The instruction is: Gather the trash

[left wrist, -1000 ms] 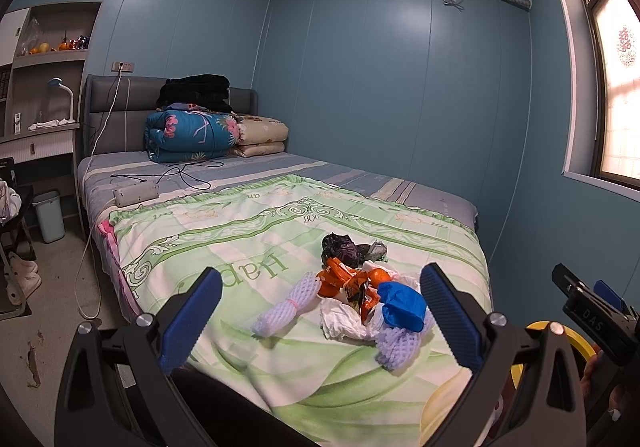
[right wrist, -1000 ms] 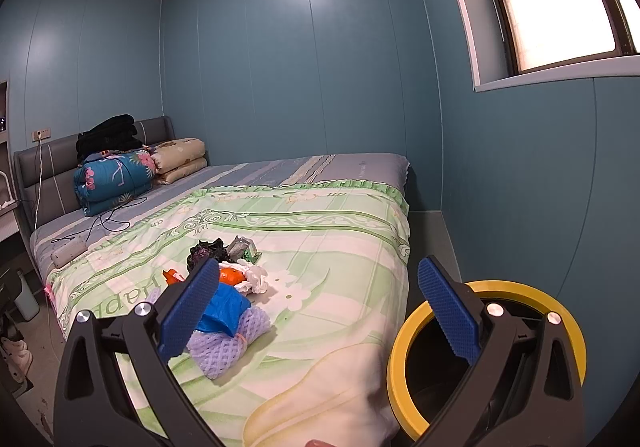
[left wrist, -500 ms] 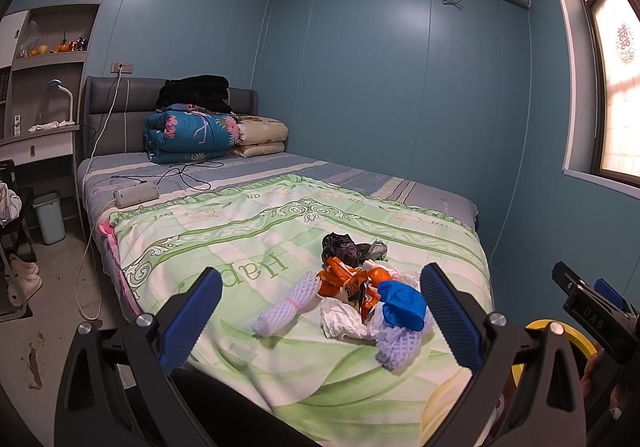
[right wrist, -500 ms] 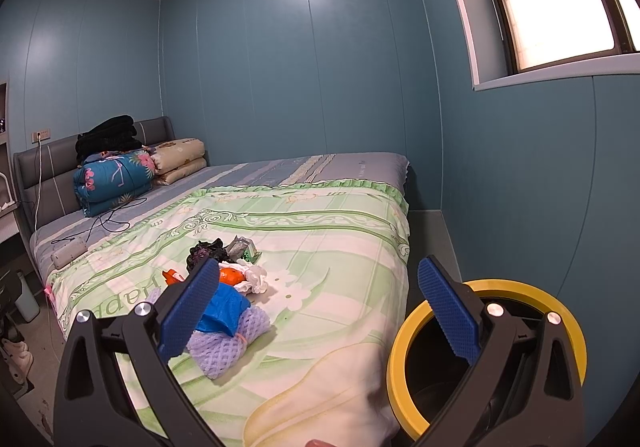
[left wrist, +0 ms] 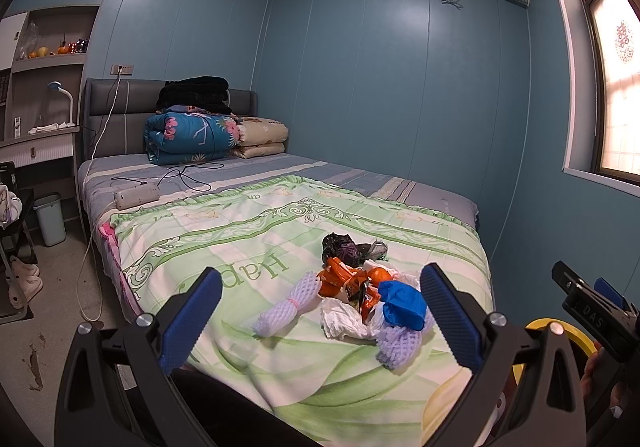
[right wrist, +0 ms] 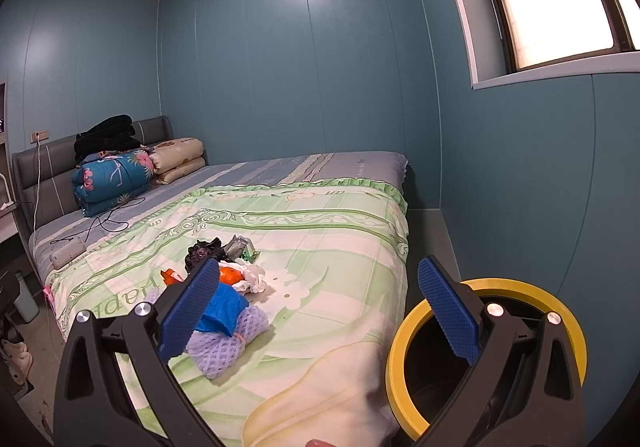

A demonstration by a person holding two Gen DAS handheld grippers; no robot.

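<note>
Two tongs are in my hands, and both stand spread wide with nothing between their blue pads: my left gripper (left wrist: 320,311) and my right gripper (right wrist: 318,307). Neither touches anything yet.

All the trash sits in one loose heap (left wrist: 360,291) on the green bedspread (left wrist: 240,239), near its foot end and toward the window side. At the near edge of the heap lies a blue crumpled bag (left wrist: 402,305) on top of a lavender foam fruit net (left wrist: 398,343). A second foam net (left wrist: 286,305) lies at the heap's left edge. Orange wrappers (left wrist: 344,281) are in the middle with white tissue (left wrist: 344,321) just below them, and a black crinkled bag (left wrist: 340,247) lies at the far side. The yellow-rimmed bin (right wrist: 404,351) stands on the floor just beside the foot of the bedspread, on my right.

I judge everything here to be very light and soft. The foam nets should squash and spring back, so I would pinch them across the middle, where the band cinches them. The bags and wrappers look slick and crumpled; I would bite a raised fold rather than a flat face. Tissue may tear or shed, so a full pinch of its bulk seems safest. The risk is catching the bedspread along with the trash.
</note>
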